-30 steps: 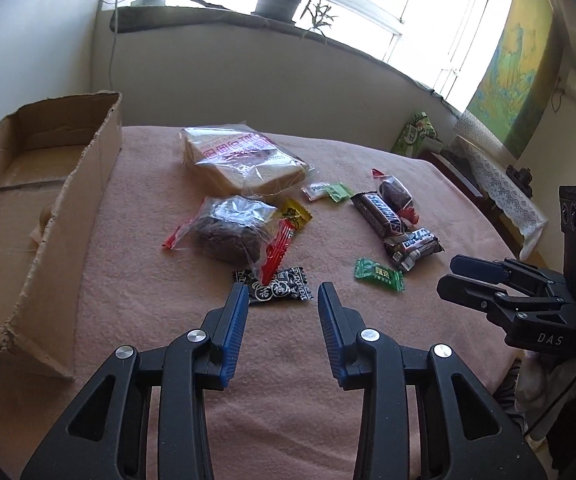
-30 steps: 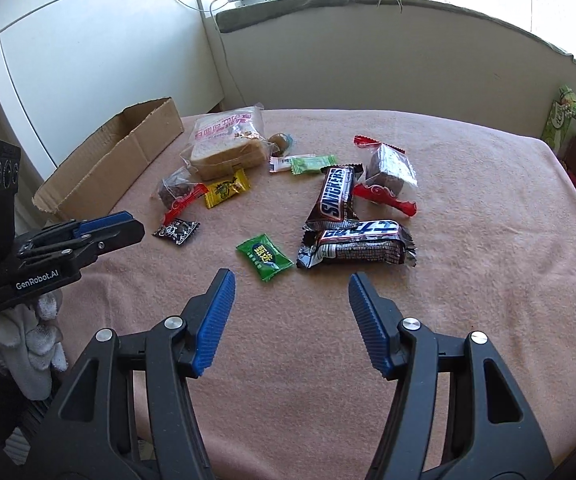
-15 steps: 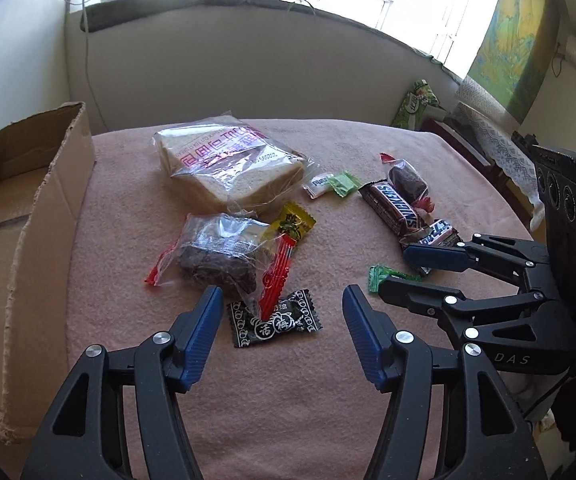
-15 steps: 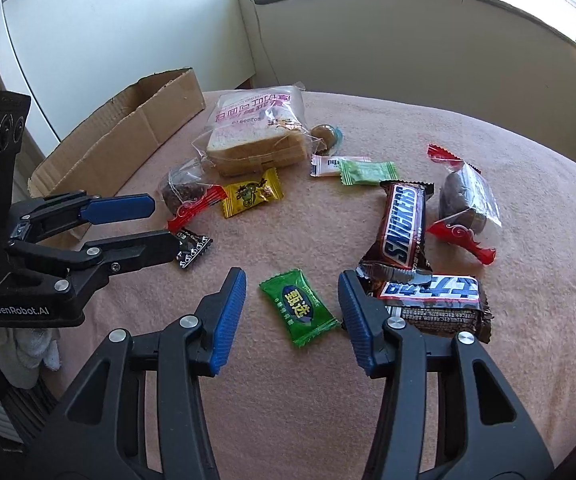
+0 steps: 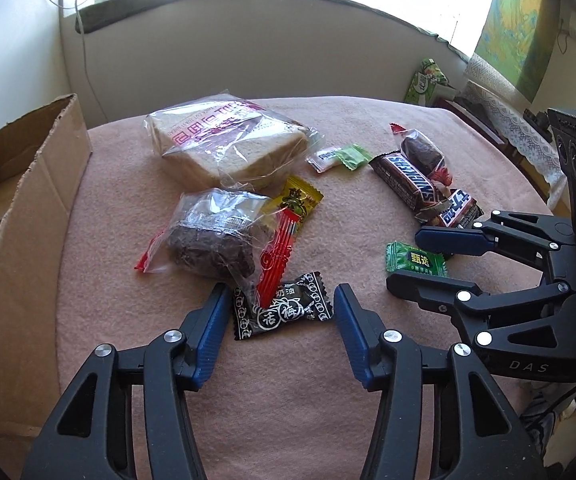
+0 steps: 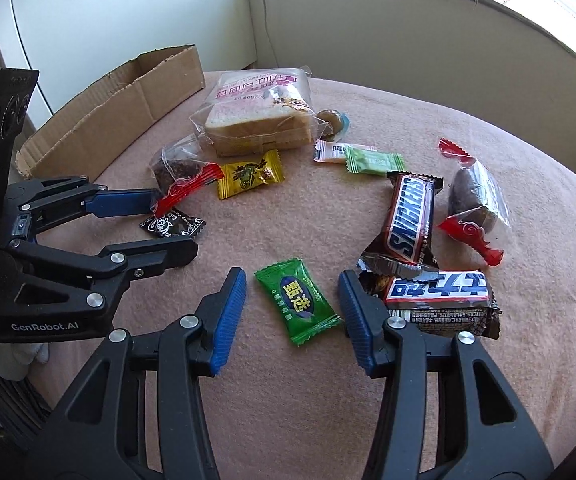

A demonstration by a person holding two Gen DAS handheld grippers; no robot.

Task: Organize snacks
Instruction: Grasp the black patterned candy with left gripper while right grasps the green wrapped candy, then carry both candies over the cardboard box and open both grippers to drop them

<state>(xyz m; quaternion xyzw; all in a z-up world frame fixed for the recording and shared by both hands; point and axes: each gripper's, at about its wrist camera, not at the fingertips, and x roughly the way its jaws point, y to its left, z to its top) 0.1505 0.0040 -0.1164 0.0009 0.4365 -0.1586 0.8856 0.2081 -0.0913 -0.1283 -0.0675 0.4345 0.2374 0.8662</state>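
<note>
Now both grippers are lowered over sweets on the pink tablecloth (image 5: 368,128), each lined up for a pick. The left gripper (image 5: 275,312), low in the left wrist view, has just been narrowing its jaws around the black sweet (image 5: 283,312), which lies between the blue pads (image 5: 211,332) without visibly touching them, so the grip is released. The right gripper (image 6: 292,300), low in the right wrist view, has been closing too, and the green sweet (image 6: 296,300) lies between its pads (image 6: 227,316), nothing pressed yet. The next move seems to call for each to close fully on its wrapper, lift, and carry it to the cardboard box (image 5: 19,216) at the left edge of the left wrist view.

A red wrapper tail from the dark cake bag (image 5: 211,232) overlaps the black sweet's upper edge and may drag along. The right pad of the right gripper sits just beside the blue-and-white bar (image 6: 440,292) and could catch it. Further up lie the bread bag (image 6: 259,116), a yellow sweet (image 6: 249,174), the Snickers bar (image 6: 408,220) and a second cake bag (image 6: 476,196)
</note>
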